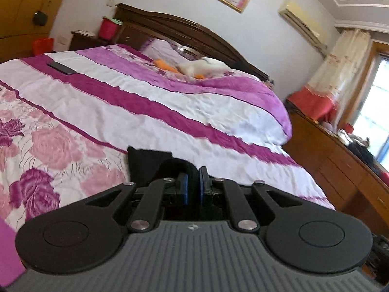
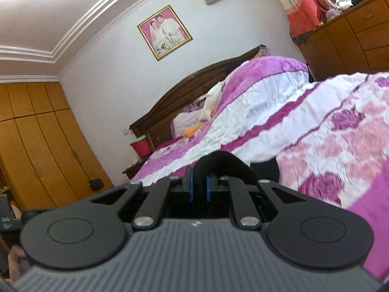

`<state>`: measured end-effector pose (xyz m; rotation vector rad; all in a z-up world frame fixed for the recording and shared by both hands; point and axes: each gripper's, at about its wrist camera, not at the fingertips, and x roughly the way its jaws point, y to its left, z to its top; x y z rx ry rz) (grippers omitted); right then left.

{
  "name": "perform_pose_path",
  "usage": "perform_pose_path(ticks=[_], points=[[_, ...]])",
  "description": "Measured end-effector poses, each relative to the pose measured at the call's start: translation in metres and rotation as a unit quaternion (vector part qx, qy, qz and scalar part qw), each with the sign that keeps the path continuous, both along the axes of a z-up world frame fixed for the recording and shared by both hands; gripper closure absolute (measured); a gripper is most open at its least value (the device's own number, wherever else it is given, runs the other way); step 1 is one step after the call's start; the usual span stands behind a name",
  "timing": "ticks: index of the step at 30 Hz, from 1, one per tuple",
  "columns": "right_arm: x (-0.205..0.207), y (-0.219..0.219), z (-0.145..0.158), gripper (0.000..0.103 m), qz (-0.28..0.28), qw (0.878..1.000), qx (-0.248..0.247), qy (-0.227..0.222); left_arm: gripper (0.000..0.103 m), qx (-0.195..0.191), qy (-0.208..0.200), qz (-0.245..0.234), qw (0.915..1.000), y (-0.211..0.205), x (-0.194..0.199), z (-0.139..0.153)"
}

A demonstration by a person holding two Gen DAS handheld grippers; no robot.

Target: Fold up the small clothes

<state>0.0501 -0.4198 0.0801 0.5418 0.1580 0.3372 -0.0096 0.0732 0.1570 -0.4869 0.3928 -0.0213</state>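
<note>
A small black garment hangs over the flowered bed cover, pinched at both ends. My left gripper is shut on a bunched fold of it, and the cloth arches up between the blue pads. In the right wrist view my right gripper is shut on another bunched fold of the same black garment, which loops over the blue pads and drops to the right. Both grippers are lifted above the bed. Most of the garment is hidden behind the gripper bodies.
The bed cover has purple and white stripes and pink roses. A dark phone lies on it at the far left. White and orange clothes sit near the dark wooden headboard. A wooden dresser stands right of the bed.
</note>
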Motion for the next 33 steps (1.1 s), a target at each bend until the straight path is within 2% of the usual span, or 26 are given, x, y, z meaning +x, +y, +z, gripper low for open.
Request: perform_pose_path(ticks=[9,13,19,22,27,30,33], points=[[0.089,0.012,0.008,0.090,-0.018,0.999,-0.026,0.003,0.094,0.033,0.002,0.038,0.9987,-0.001,0.085,0.000],[0.126,0.018,0.004,0.090,-0.023,0.999,-0.036,0.012,0.094,0.040,0.020,0.046,0.9979,0.003,0.126,-0.012],[0.171,0.038,-0.017,0.090,-0.030,0.994,-0.099,0.026,0.094,0.066,0.050,0.041,0.9958,0.010,0.187,-0.043],[0.194,0.045,-0.037,0.090,-0.037,0.990,-0.124,0.048,0.093,0.085,0.075,0.031,0.9931,0.010,0.214,-0.066],[0.229,0.048,-0.077,0.088,-0.044,0.981,-0.143,0.123,0.092,0.129,0.125,0.010,0.9837,0.008,0.249,-0.109],[0.244,0.044,-0.093,0.086,-0.024,0.977,-0.124,0.171,0.092,0.118,0.143,0.007,0.9826,0.013,0.257,-0.126],[0.243,0.043,-0.091,0.082,-0.014,0.978,-0.112,0.178,0.092,0.118,0.143,0.002,0.9828,0.014,0.256,-0.129]])
